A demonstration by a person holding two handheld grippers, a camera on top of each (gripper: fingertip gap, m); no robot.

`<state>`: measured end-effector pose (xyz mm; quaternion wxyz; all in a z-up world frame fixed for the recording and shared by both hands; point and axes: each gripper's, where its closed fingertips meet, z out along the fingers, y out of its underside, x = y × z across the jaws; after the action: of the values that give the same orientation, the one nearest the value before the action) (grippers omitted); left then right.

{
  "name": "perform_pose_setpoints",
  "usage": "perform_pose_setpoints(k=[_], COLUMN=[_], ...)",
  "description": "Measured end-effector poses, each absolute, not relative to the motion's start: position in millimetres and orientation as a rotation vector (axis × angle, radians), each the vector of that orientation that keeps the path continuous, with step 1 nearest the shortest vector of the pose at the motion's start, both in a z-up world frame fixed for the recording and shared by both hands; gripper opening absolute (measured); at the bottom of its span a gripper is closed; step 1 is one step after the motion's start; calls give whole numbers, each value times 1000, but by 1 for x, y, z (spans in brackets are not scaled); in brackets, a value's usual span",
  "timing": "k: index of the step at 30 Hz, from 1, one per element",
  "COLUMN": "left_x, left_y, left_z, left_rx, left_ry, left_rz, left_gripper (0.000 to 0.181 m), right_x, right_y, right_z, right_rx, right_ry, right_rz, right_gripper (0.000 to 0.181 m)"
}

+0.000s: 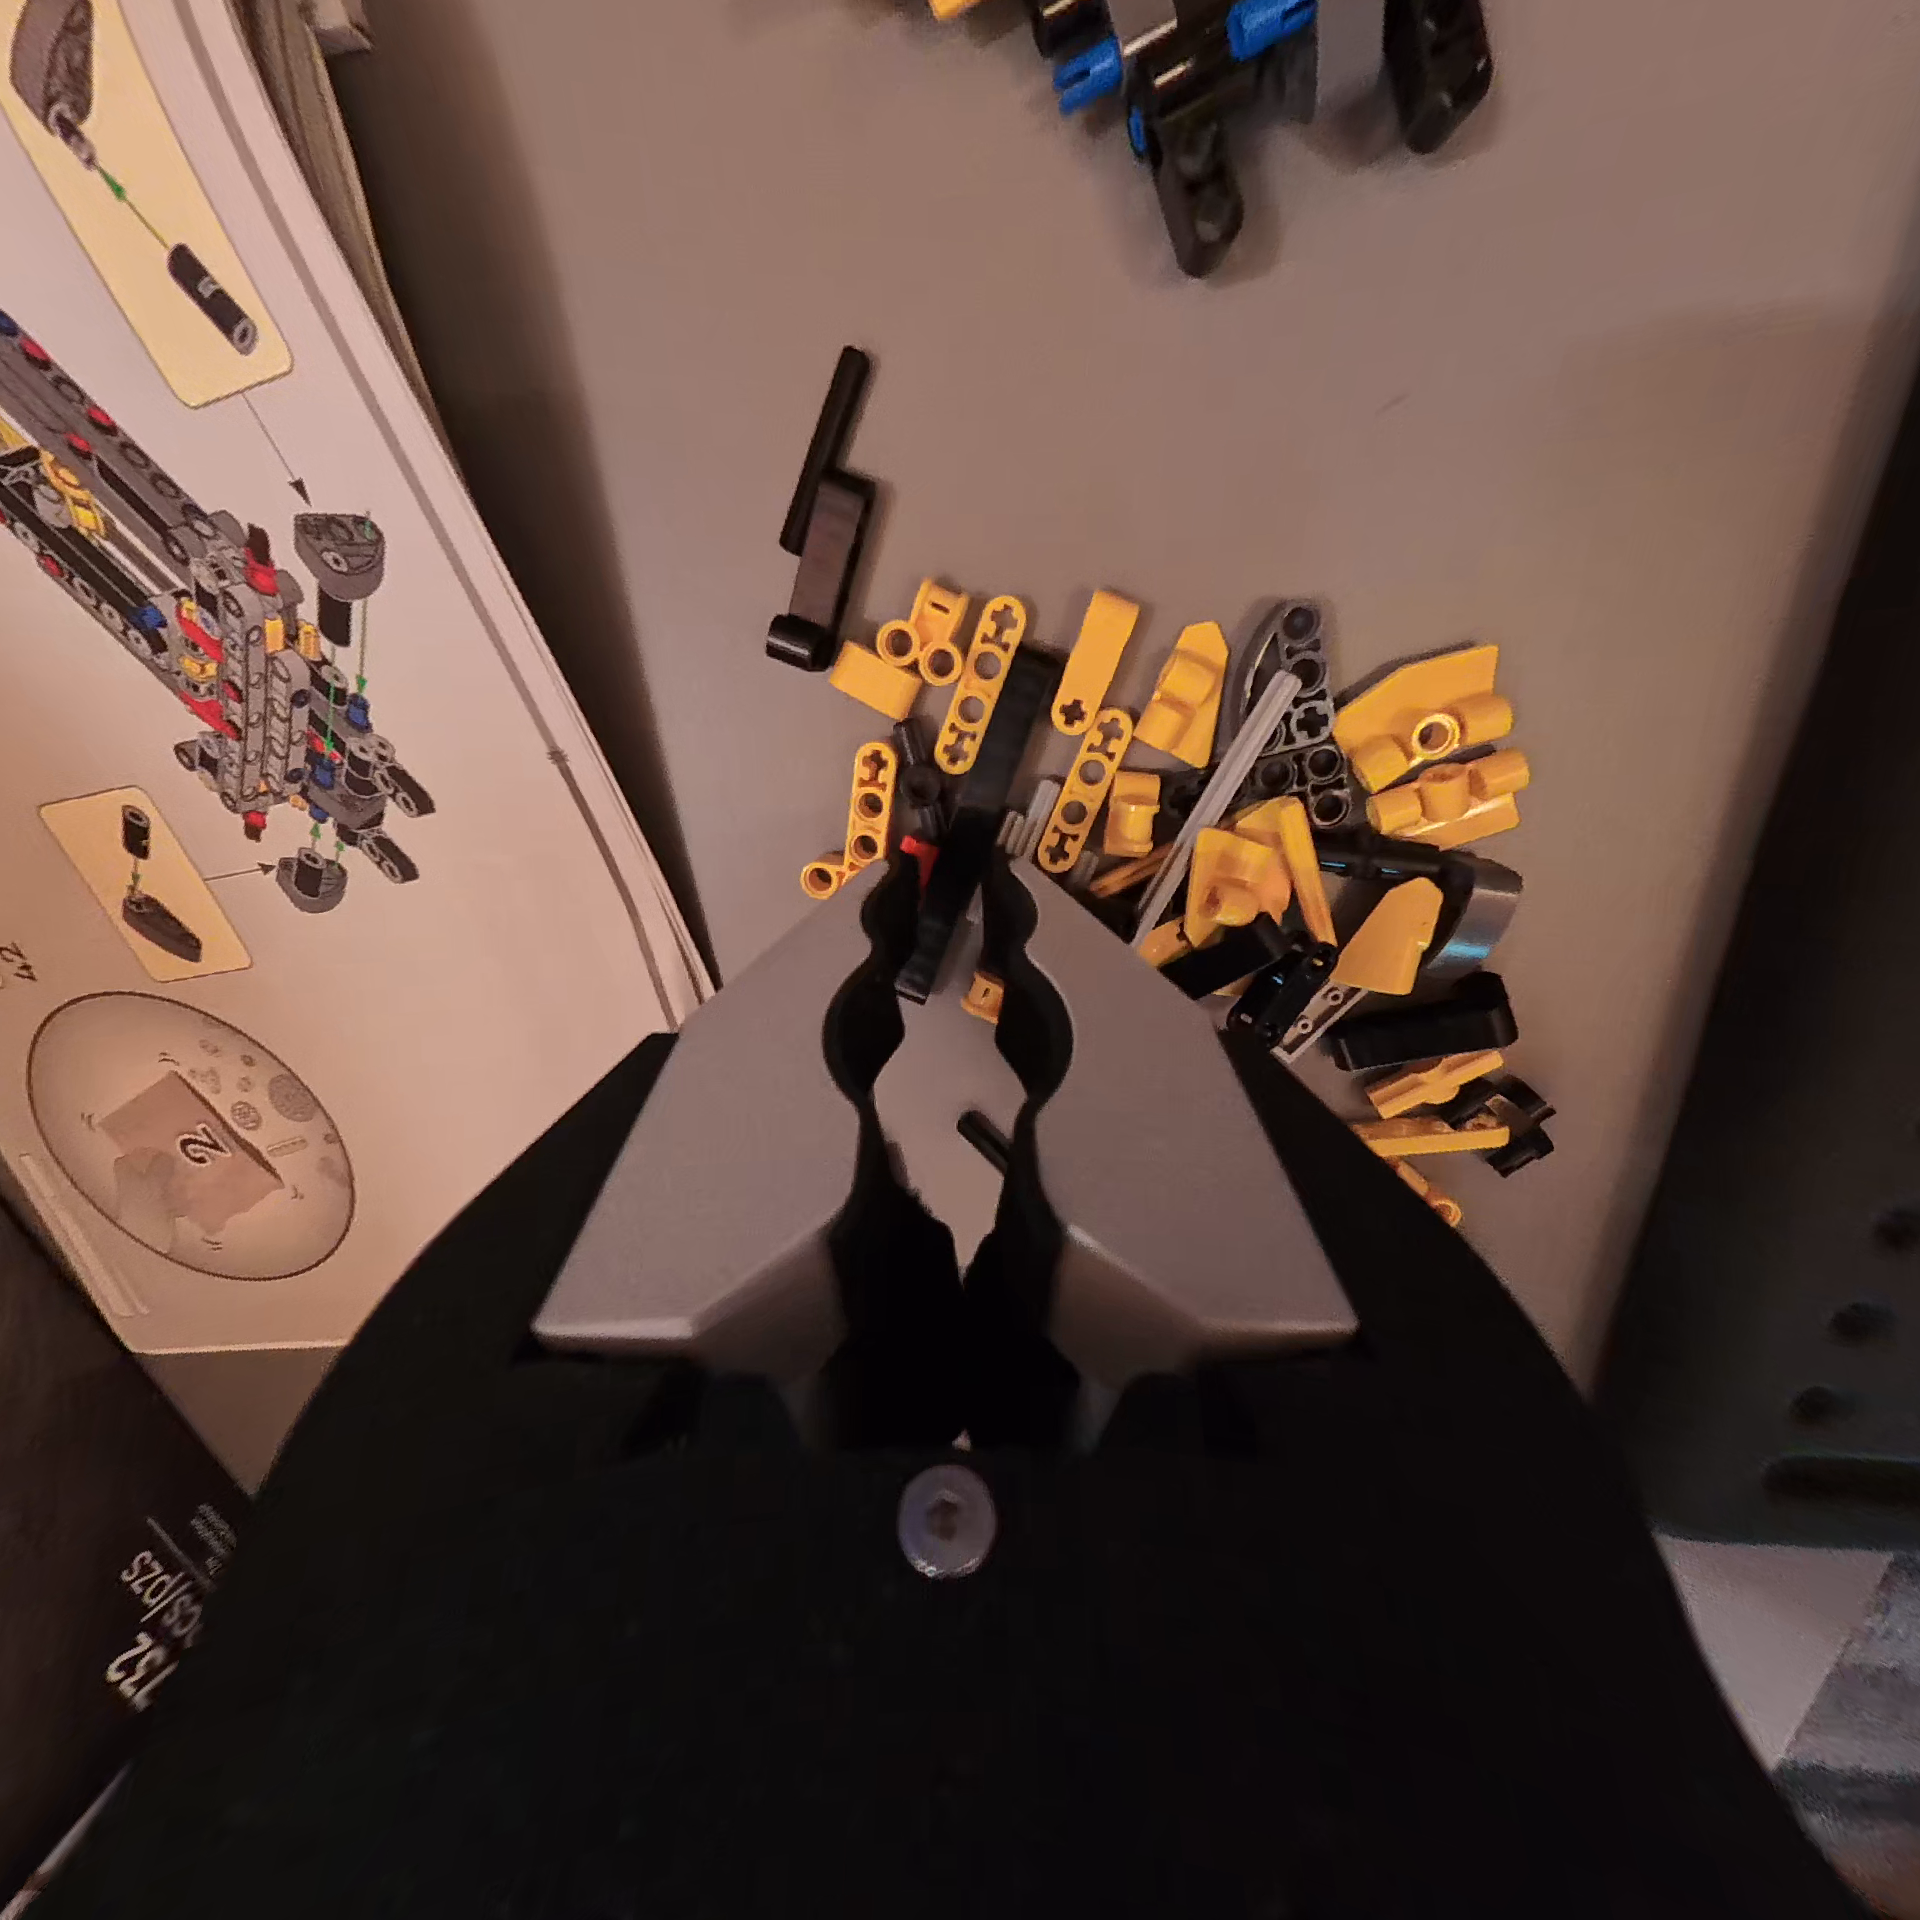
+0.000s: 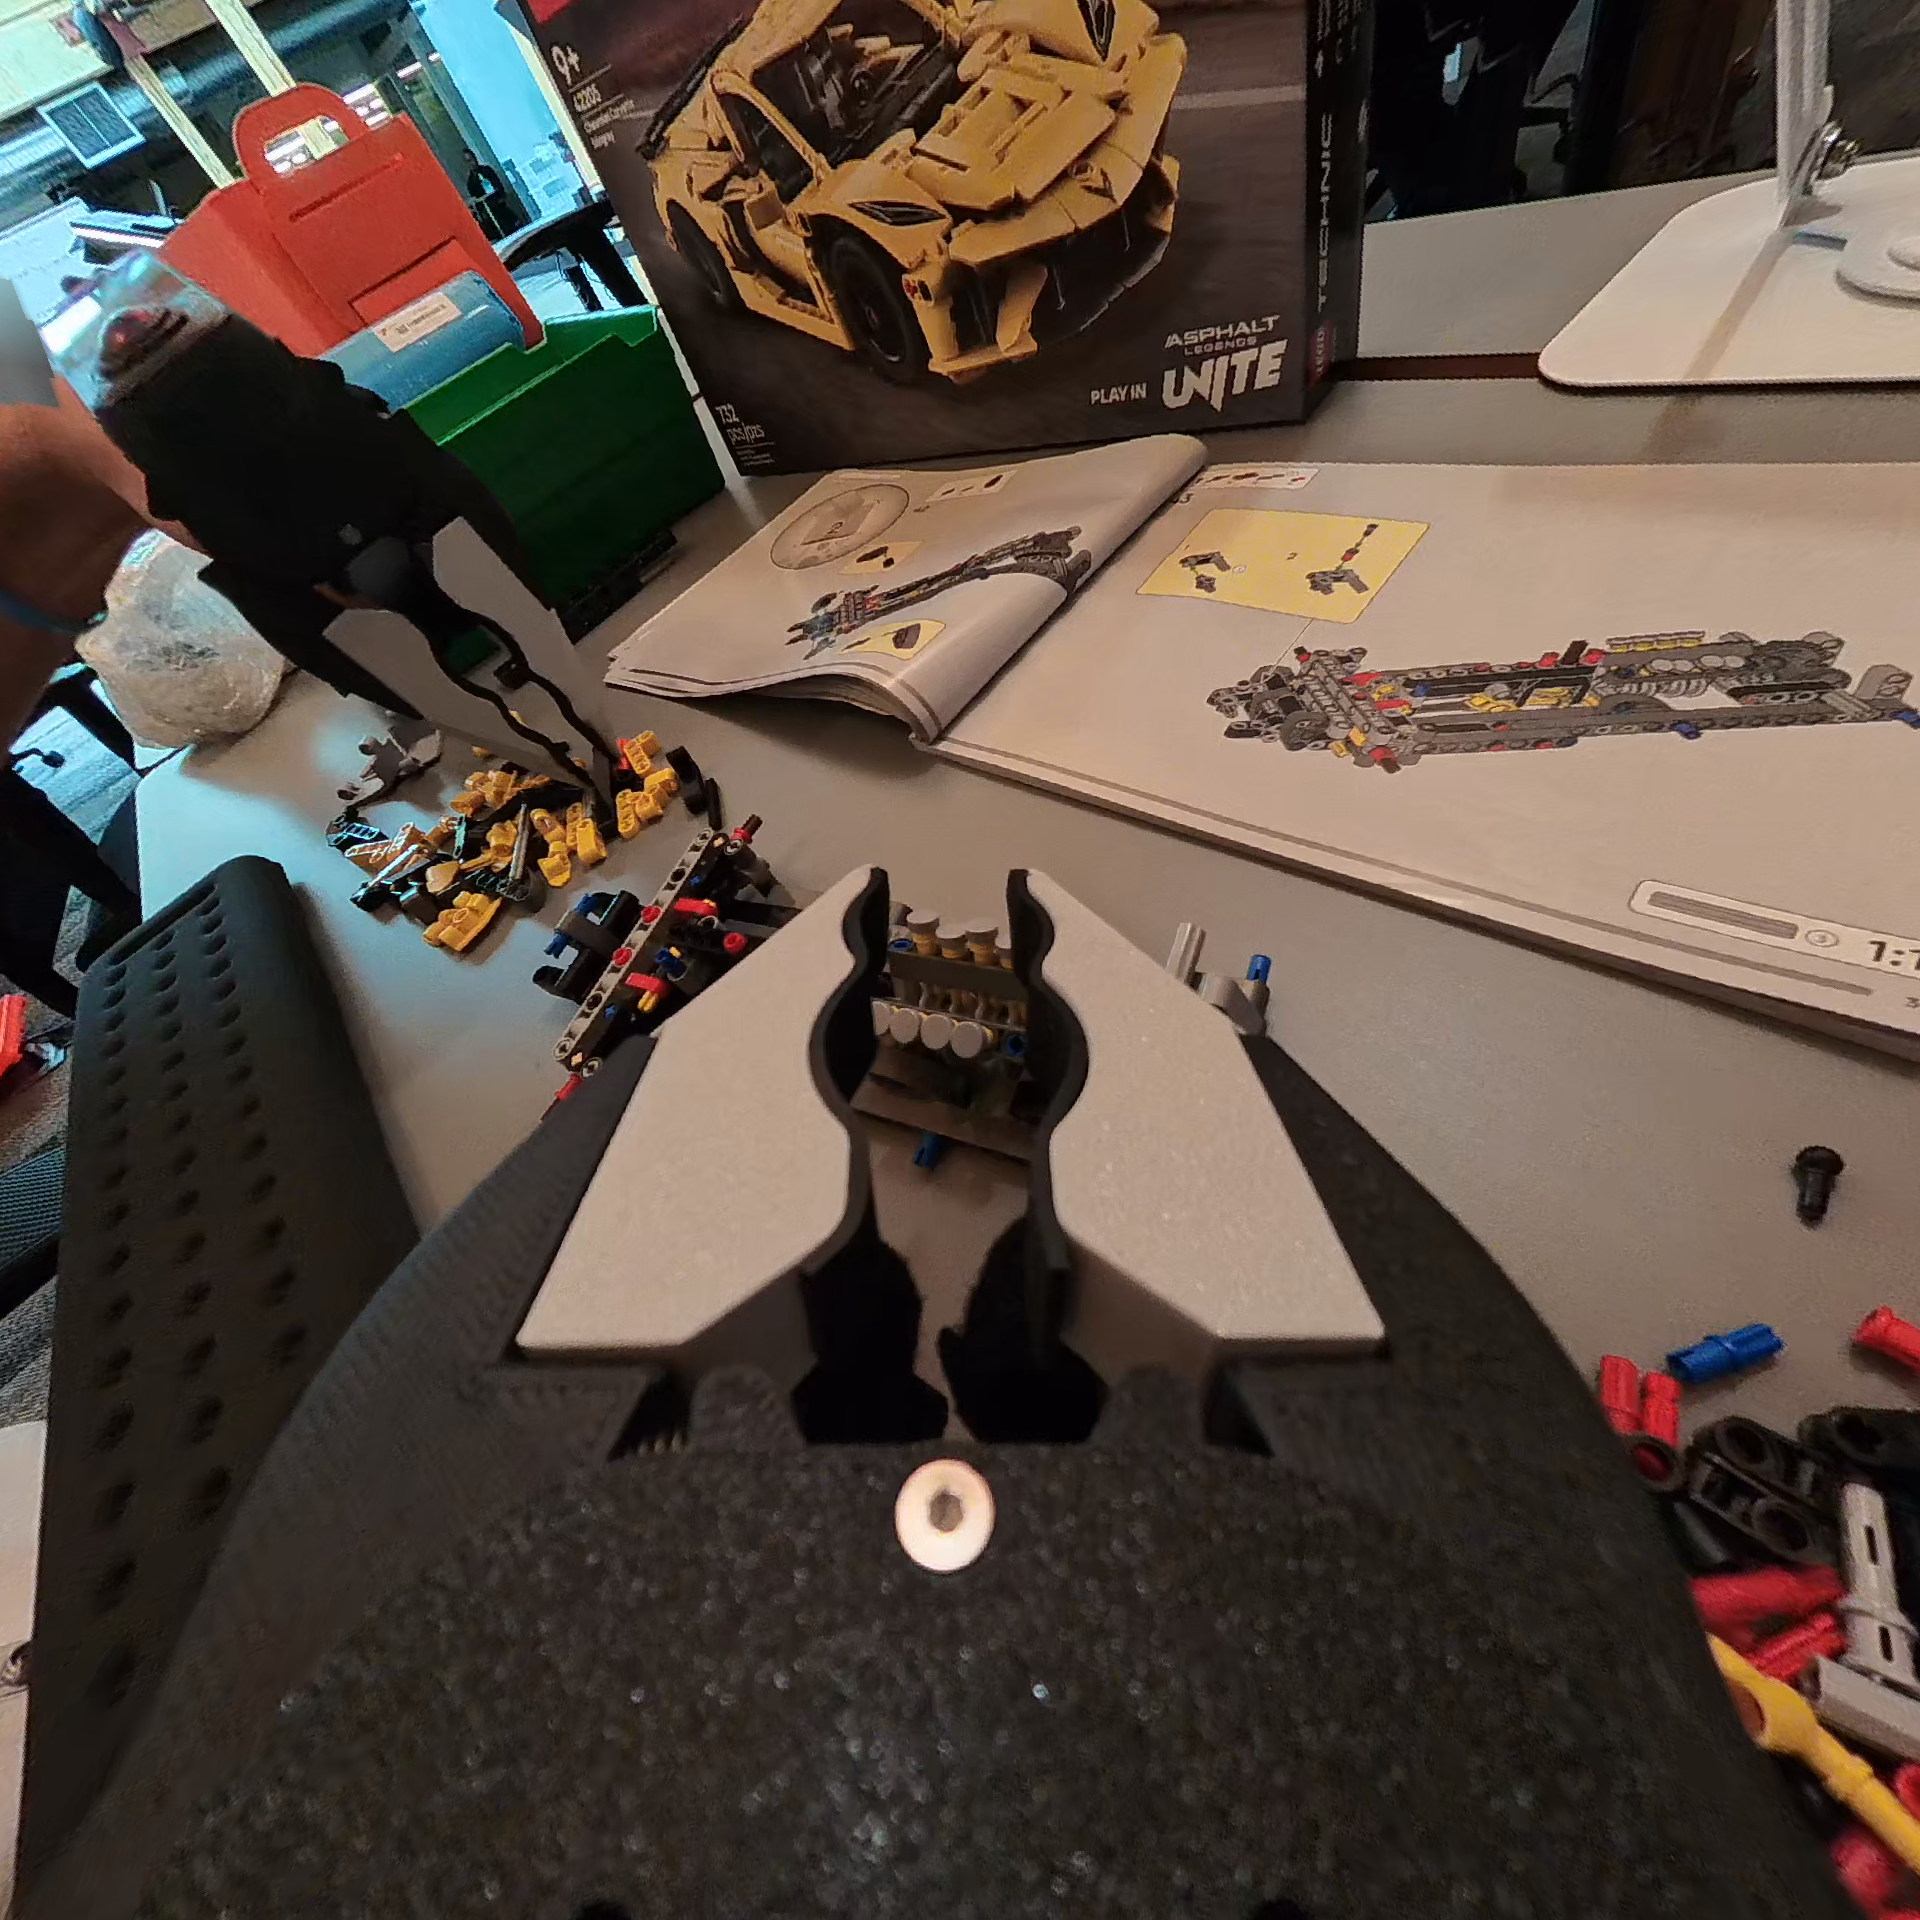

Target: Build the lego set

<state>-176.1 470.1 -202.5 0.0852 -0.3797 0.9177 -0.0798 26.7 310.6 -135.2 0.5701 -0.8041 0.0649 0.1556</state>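
Left claw (image 1: 940,883) pinched on a black beam (image 1: 977,821), long axis toward 12 o'clock. Right claw (image 2: 948,894) parted, empty, engine block (image 2: 951,1023) between its jaws.

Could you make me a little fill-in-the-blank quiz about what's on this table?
1. The left gripper is closing on a long ____ piece in the pile of parts.
2. Most loose parts in that pile are ____.
3. The instruction booklet lies ____ on the table.
4. The car pictured on the box is ____.

Missing words: black; yellow; open; yellow
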Motion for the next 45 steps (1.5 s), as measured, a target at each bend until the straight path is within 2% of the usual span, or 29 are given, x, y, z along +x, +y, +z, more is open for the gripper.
perform_pose_setpoints(k=[4, 13, 17, 23, 27, 33, 38, 45], left_x=[-177, -190, -186, -186, -197, -245, -296, -300], left_y=[477, 492, 491, 491, 489, 575, 594, 563], left_z=[-201, -202, -205, -206, -184, -139, -166, -203], left_rx=[-1100, -1231, -1216, -1189, -1269, -1728, -2118, -2368], left_ry=[2718, 2678, 2682, 2707, 2671, 2176, 1802, 1671], left_rz=[-132, -169, -170, -172, -297, -60, 128, -145], left_gripper=[15, 11, 14, 7, 5, 6, 6, 6], right_x=[27, 25, 25, 26, 25, 24, 23, 22], right_y=[311, 311, 311, 311, 311, 311, 312, 312], right_z=[-135, -136, -136, -136, -137, -137, -137, -138], right_rx=[-1889, -1891, -1894, -1894, -1895, -1893, -1898, -1902], right_ry=[152, 147, 147, 148, 147, 146, 142, 141], right_rz=[366, 368, 371, 370, 372, 380, 383, 386], right_gripper=[21, 21, 21, 21, 21, 21, 22, 22])
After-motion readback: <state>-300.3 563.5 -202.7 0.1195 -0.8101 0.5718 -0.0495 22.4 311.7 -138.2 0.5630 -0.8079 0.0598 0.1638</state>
